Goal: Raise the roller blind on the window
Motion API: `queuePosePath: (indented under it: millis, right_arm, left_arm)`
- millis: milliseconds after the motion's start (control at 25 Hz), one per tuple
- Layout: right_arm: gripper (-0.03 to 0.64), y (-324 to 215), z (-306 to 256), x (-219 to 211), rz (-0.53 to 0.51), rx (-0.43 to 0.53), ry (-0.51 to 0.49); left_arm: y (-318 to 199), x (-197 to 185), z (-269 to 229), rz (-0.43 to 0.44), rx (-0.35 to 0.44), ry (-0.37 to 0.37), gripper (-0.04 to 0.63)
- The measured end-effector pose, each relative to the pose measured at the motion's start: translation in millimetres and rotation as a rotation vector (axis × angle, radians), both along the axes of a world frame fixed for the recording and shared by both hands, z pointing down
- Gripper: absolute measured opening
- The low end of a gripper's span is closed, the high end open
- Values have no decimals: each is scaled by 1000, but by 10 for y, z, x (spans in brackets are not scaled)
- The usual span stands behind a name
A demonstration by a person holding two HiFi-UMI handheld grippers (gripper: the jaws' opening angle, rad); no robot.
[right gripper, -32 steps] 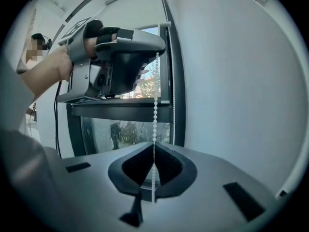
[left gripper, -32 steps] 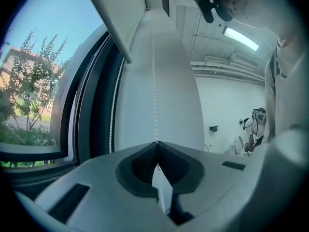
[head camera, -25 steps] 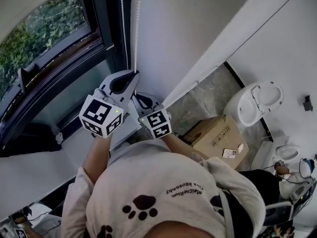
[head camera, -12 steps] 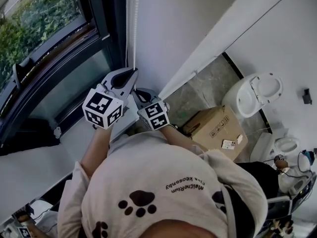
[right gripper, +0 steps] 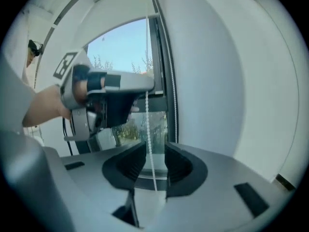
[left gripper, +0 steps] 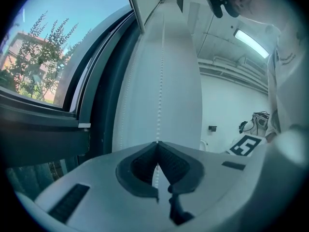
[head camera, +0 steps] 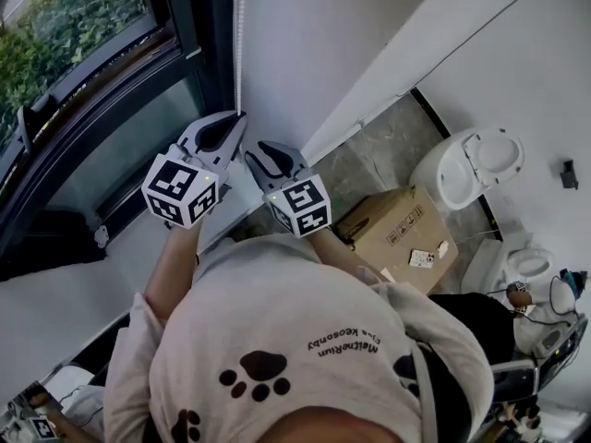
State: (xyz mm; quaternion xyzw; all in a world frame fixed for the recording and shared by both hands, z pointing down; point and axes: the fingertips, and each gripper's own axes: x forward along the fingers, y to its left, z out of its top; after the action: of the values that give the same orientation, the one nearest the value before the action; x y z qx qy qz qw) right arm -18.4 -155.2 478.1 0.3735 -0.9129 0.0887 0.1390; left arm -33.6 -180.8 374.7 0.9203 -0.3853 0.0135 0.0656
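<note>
Left gripper (left gripper: 157, 144) pinches the bead chain (left gripper: 161, 81); right gripper (right gripper: 155, 151), at its four o'clock, has just opened around it. The loose chain may swing and escape regripping.

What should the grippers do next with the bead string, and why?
Probably the right gripper should slide up the bead chain and close higher. Its jaws have just been opening, the chain loose between them, while the left gripper is shut on it.
</note>
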Motion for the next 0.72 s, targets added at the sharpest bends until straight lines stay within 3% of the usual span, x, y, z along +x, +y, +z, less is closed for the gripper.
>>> queuePosePath:
  millis: [360, 720]
  right_arm:
    - [114, 58, -1068, 109, 26, 132, -171]
    - [114, -44, -1823, -46, -39, 243, -188]
  left_arm:
    - [13, -54, -7, -10, 9, 16, 9]
    - [39, -24, 12, -6, 9, 23, 9]
